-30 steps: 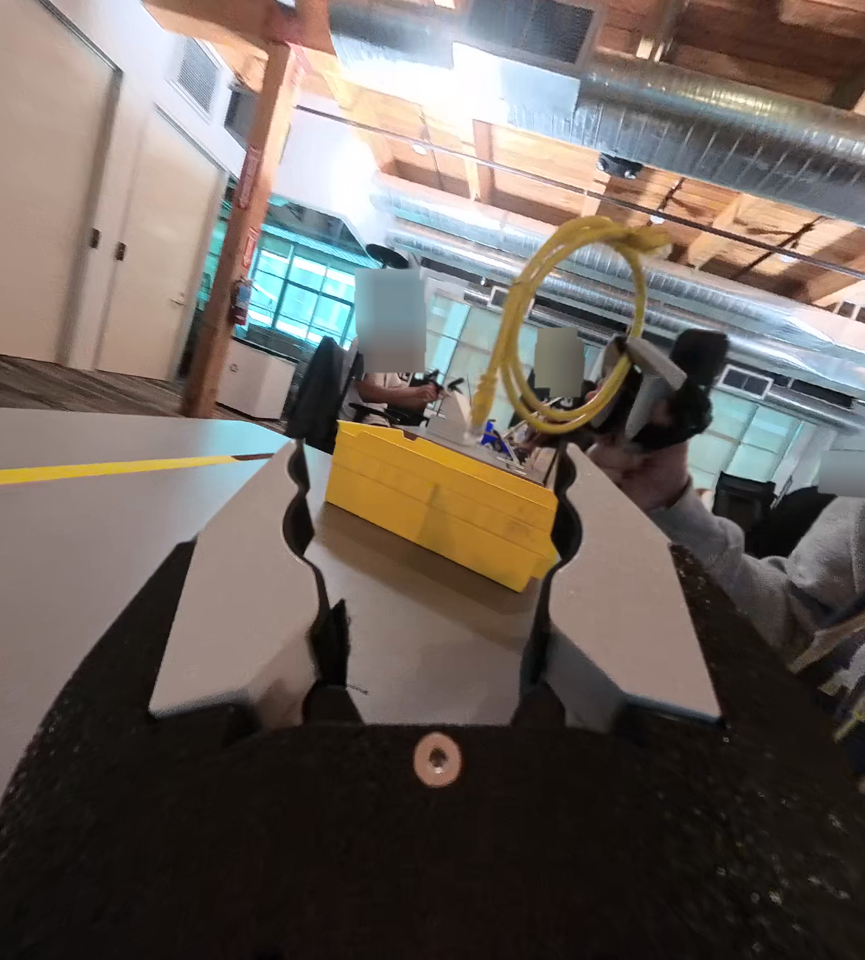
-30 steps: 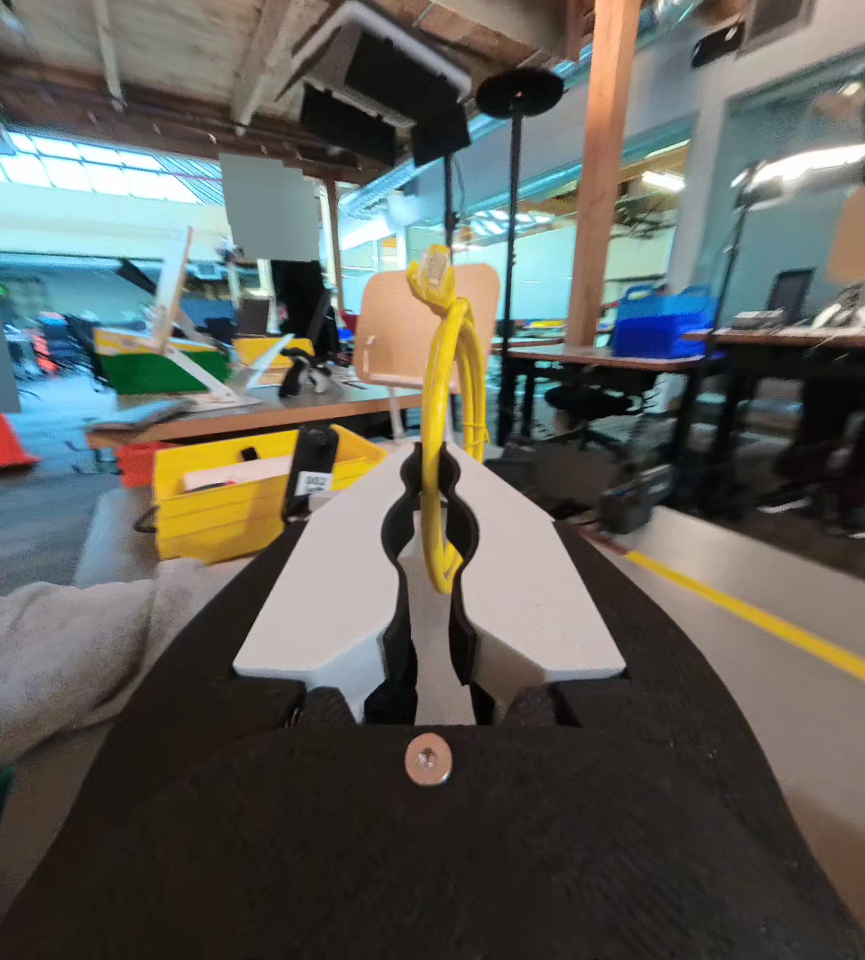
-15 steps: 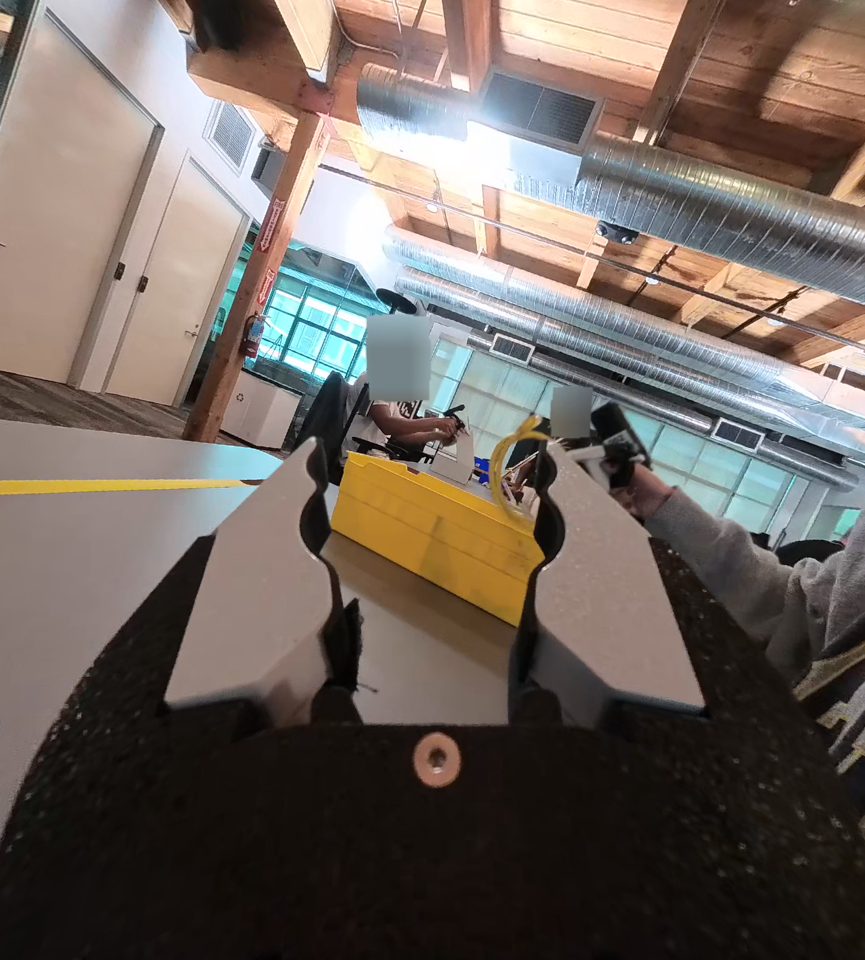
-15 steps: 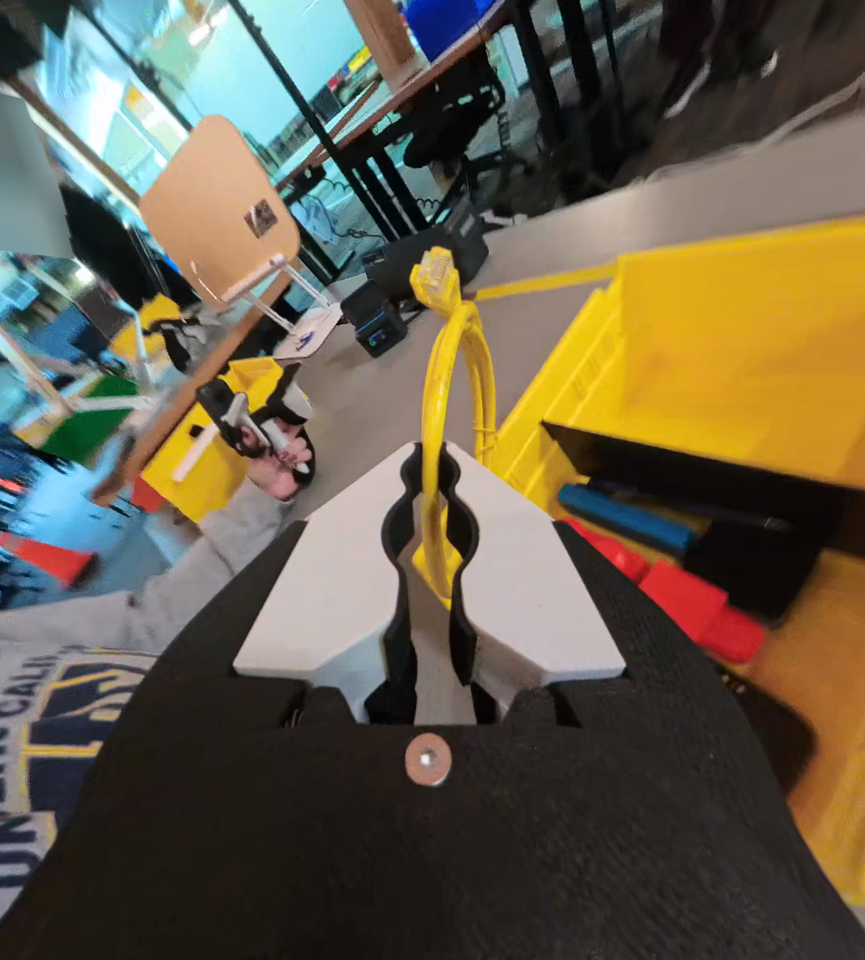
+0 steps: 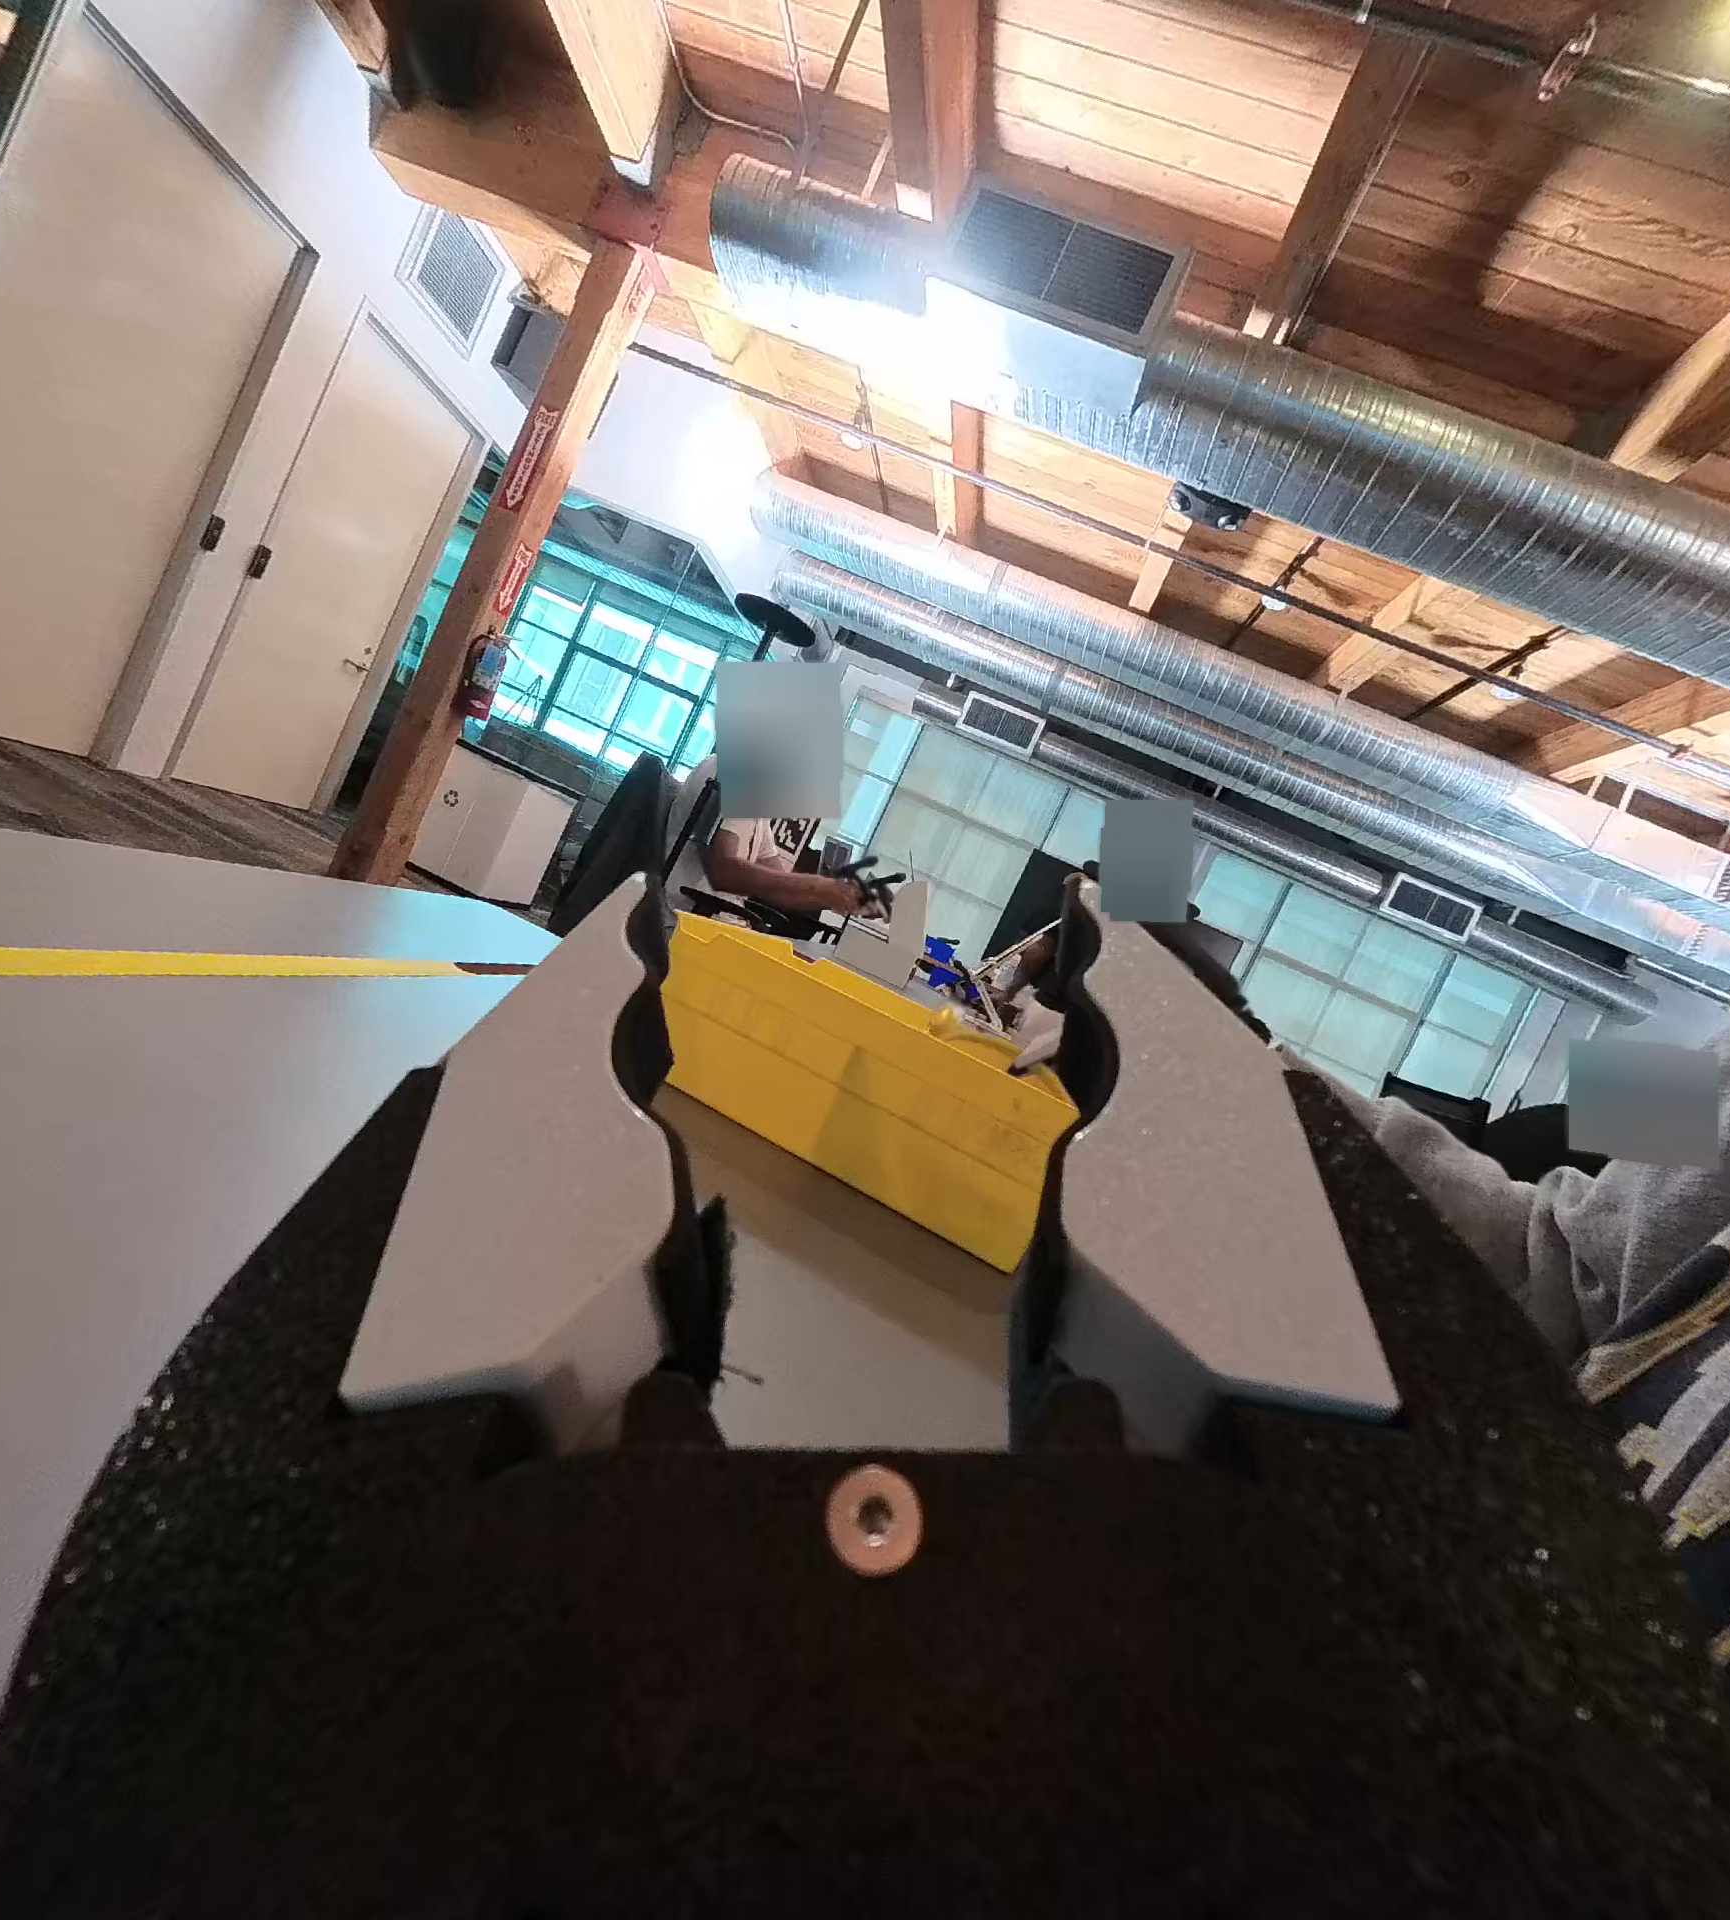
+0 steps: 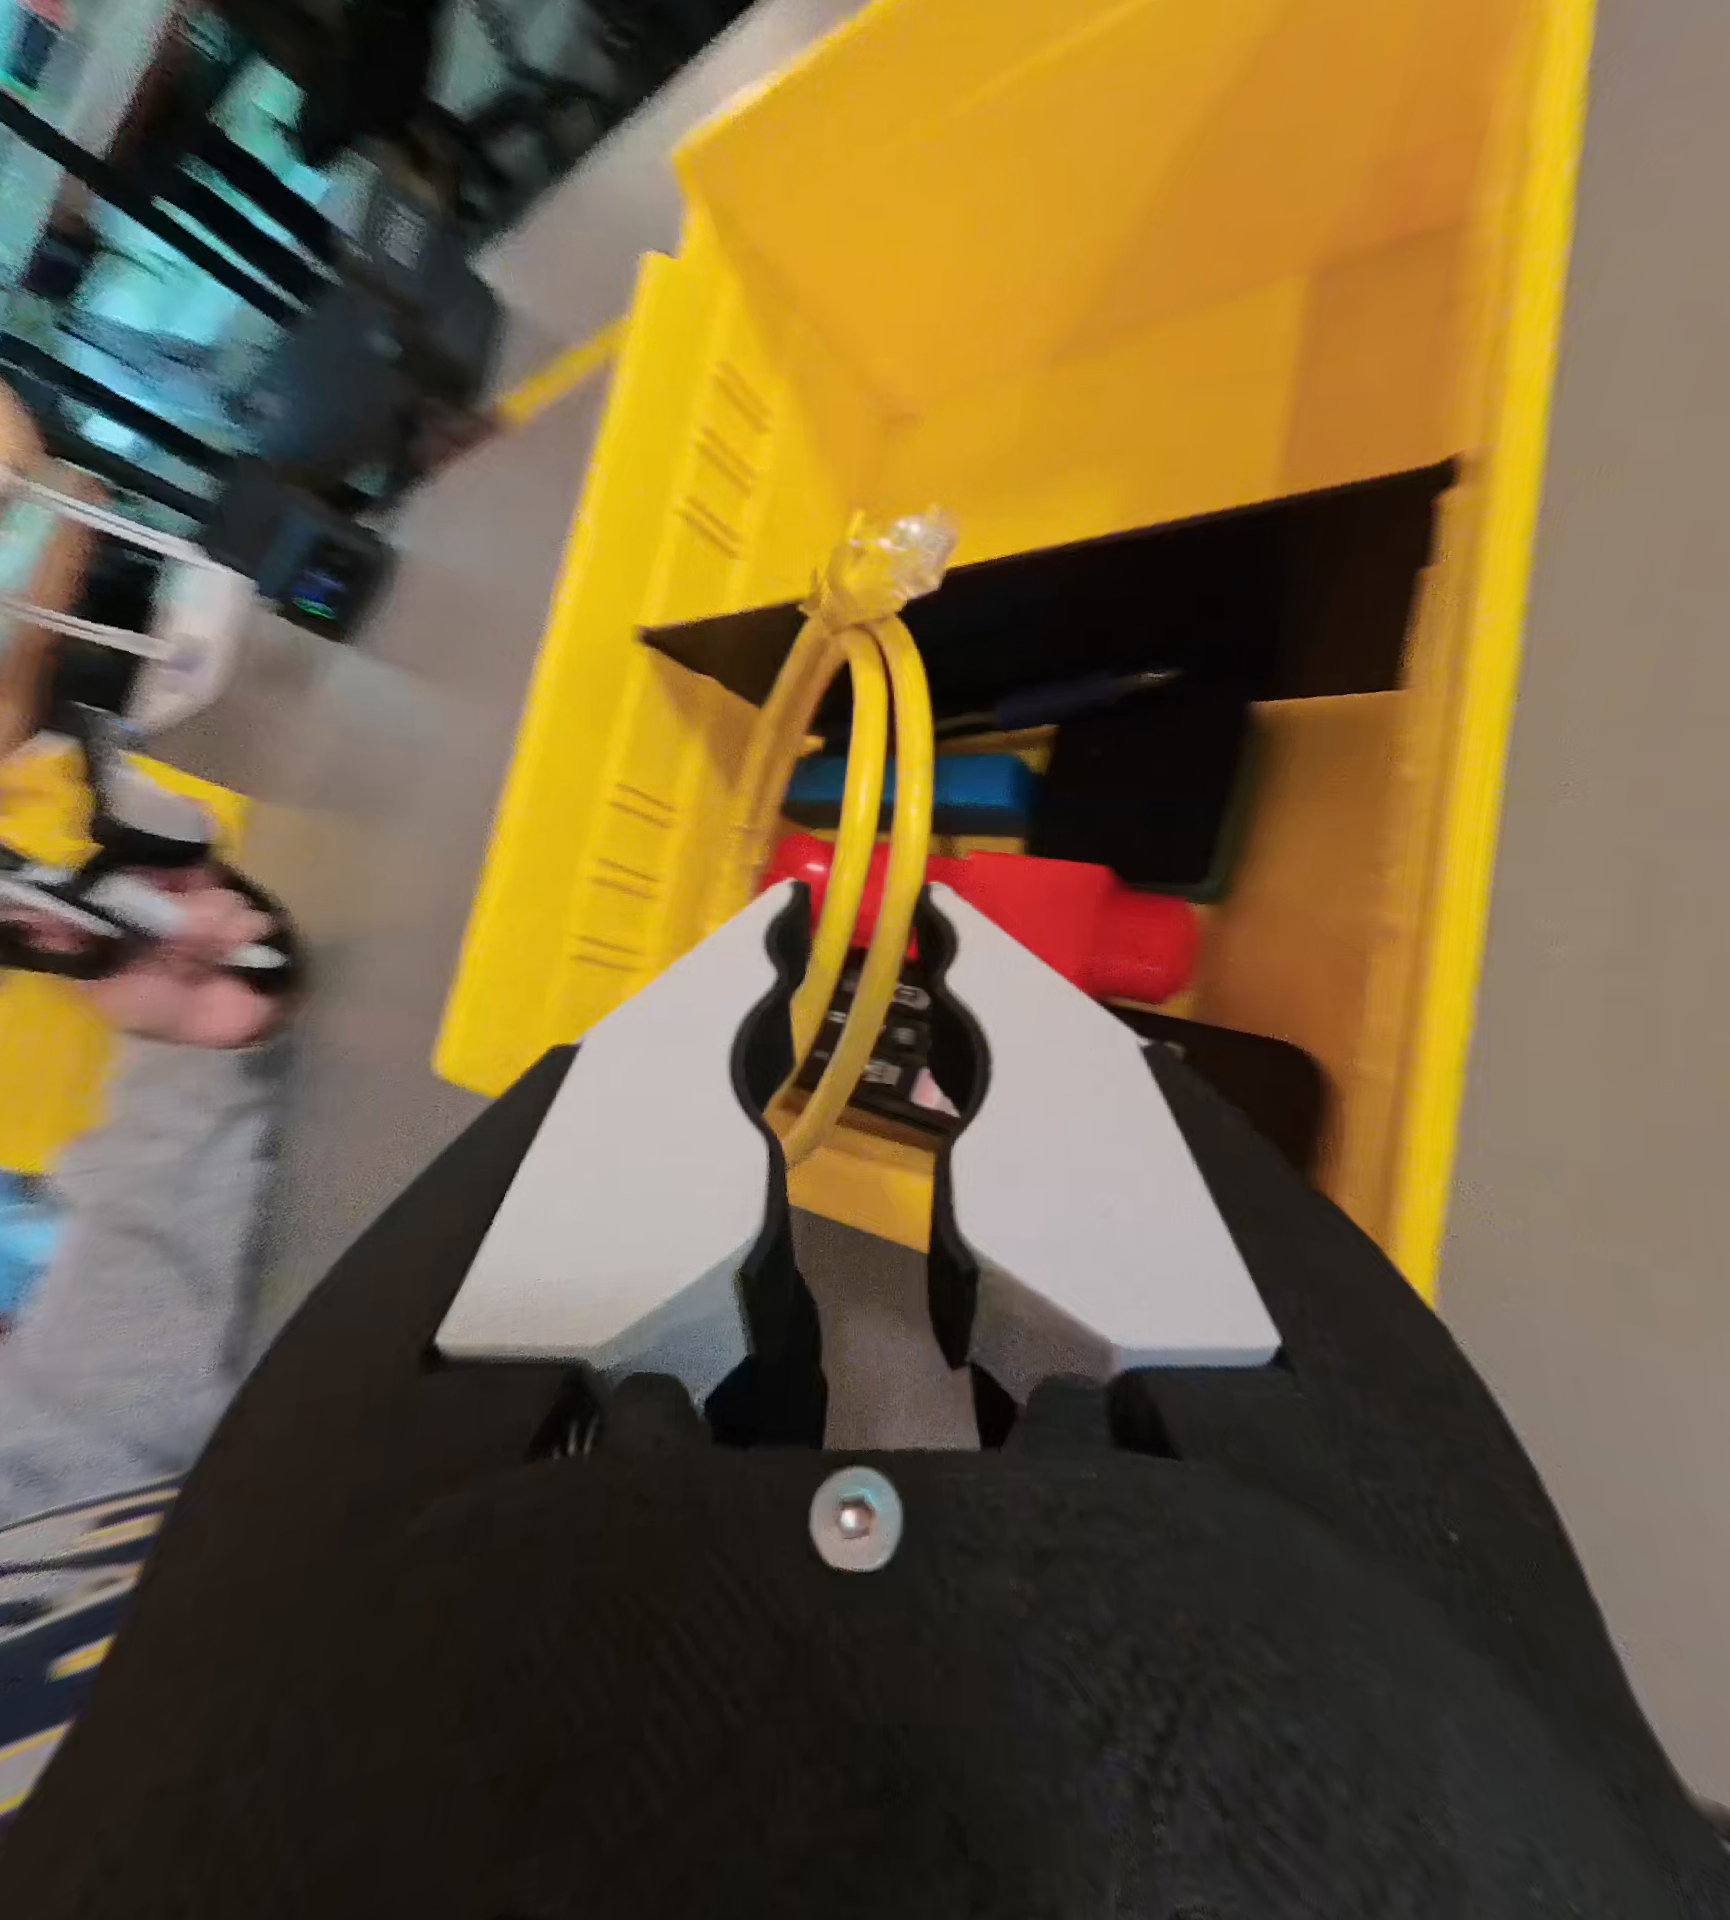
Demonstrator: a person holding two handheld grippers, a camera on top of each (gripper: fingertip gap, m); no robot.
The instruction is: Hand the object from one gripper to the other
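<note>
The yellow coiled cable [image 6: 871, 748] stands upright between the fingers of my right gripper [image 6: 856, 899], its clear plug on top. The jaws are parted wider than the cable, which leans on the left finger. The gripper hangs over the open yellow bin [image 6: 1048, 260]. My left gripper [image 5: 856, 914] is open and empty, low over the grey table [image 5: 165, 1091], and points at the same bin [image 5: 840, 1101]. The left gripper also shows blurred at the left of the right wrist view [image 6: 61, 904], held in a hand.
The bin holds a red item [image 6: 1079, 914], a blue item [image 6: 975, 790] and a black divider [image 6: 1204, 582]. A yellow tape line [image 5: 165, 961] crosses the table. A grey sleeve [image 5: 1463, 1195] lies to the right of my left gripper. People sit at desks behind. One gripper's finger ends stand about 45 centimeters off the other's.
My right gripper swung down from high in the air to over the bin, and its jaws widened around the cable. My left gripper stayed open and tilted up slightly.
</note>
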